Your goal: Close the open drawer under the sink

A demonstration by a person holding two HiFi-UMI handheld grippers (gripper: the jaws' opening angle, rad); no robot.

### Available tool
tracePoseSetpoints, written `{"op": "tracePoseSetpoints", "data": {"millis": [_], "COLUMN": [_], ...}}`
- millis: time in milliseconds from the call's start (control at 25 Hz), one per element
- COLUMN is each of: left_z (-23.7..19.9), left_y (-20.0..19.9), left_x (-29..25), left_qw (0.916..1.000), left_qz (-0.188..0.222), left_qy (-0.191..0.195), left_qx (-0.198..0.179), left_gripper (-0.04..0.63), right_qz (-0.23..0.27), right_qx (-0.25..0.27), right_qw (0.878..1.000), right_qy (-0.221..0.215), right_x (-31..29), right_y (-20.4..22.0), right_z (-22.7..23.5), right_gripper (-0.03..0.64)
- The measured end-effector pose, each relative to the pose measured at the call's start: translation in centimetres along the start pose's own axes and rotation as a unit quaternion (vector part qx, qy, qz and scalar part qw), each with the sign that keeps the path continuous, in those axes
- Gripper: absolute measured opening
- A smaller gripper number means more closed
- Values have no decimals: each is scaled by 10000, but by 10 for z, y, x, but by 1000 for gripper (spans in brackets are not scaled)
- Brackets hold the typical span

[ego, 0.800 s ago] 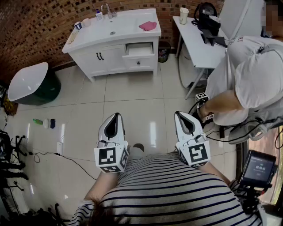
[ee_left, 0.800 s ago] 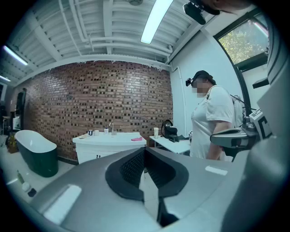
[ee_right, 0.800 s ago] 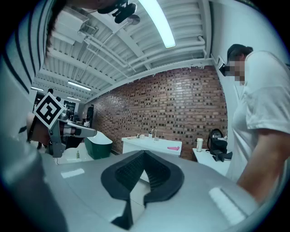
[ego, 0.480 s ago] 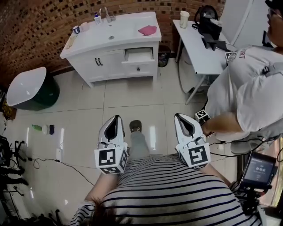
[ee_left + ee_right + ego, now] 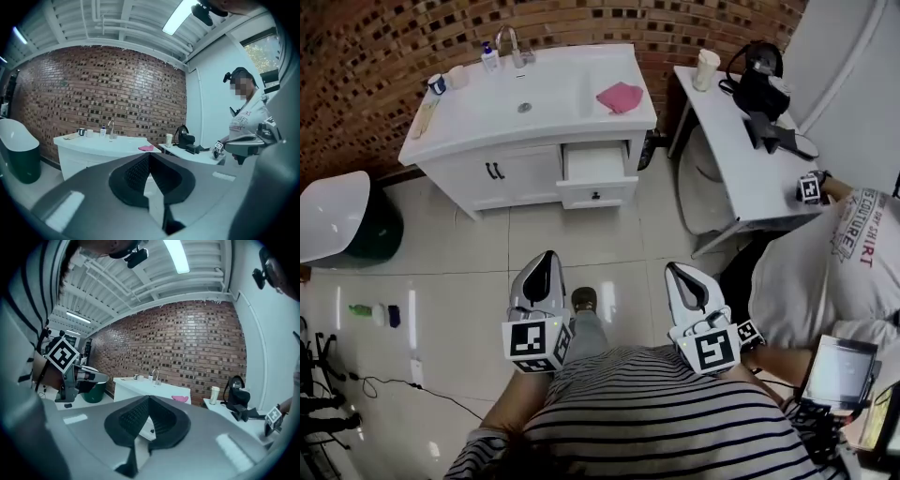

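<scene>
Head view, left gripper (image 5: pixel 546 259): jaws pressed together, nothing in them, hovering over the floor tiles.
Head view, right gripper (image 5: pixel 676 270): level with its partner, also closed and empty.
Head view, drawer (image 5: pixel 594 167): it's open, well ahead of both tips, roughly between their lines, under the white vanity (image 5: pixel 487 117).
Left gripper view: tips meet on nothing; vanity straight ahead, far off.
Right gripper view: pads touching at the tip, and the drawer's front peeks out just beyond them.
</scene>
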State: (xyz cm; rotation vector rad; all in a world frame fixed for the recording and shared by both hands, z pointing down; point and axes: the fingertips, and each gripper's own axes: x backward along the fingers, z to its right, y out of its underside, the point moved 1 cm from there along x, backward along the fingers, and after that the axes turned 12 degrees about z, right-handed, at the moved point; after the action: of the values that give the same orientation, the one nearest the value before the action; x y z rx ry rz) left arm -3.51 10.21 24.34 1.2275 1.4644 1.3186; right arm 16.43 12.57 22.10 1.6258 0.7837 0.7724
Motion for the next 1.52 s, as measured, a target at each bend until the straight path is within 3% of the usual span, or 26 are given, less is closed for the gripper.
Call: {"op": "tracePoseSetpoints", "data": {"millis": [320, 480, 720, 920, 1120, 1320, 1520], "left_z": [-91, -112, -119, -119, -110, -98, -93], "left_y": [11, 22, 39, 74, 127, 204, 284], "left_x": [-128, -180, -230, -233, -227, -219, -194], "left_qw": [9977, 9959, 9946, 9947, 9949, 9928, 9851], "left_qz": [-442, -624, -801, -901, -892, -1056, -1568], "left_qy": [371, 523, 526, 395, 324, 453, 569], "left_qx": [351, 389, 390, 314, 339, 334, 420], "left_gripper": [15, 17, 17, 17, 15, 17, 17], "right_qz": [-741, -1036, -1066, -1018, -1023, -1260, -1590], "right_qx": [9, 43, -375, -496, -739, -950, -994], "right_qw": [9968, 9935, 9926, 9931, 9920, 9872, 9815], "right_qy": [291, 459, 448, 311, 66, 212, 385], "right_x": [-150, -183, -212, -229, -241, -249, -262], "right_y": [34, 47, 74, 120, 194, 294, 369], "right_z": [26, 49, 76, 80, 72, 68, 63], "right_gripper": [2, 2, 2, 2, 2, 2, 2]}}
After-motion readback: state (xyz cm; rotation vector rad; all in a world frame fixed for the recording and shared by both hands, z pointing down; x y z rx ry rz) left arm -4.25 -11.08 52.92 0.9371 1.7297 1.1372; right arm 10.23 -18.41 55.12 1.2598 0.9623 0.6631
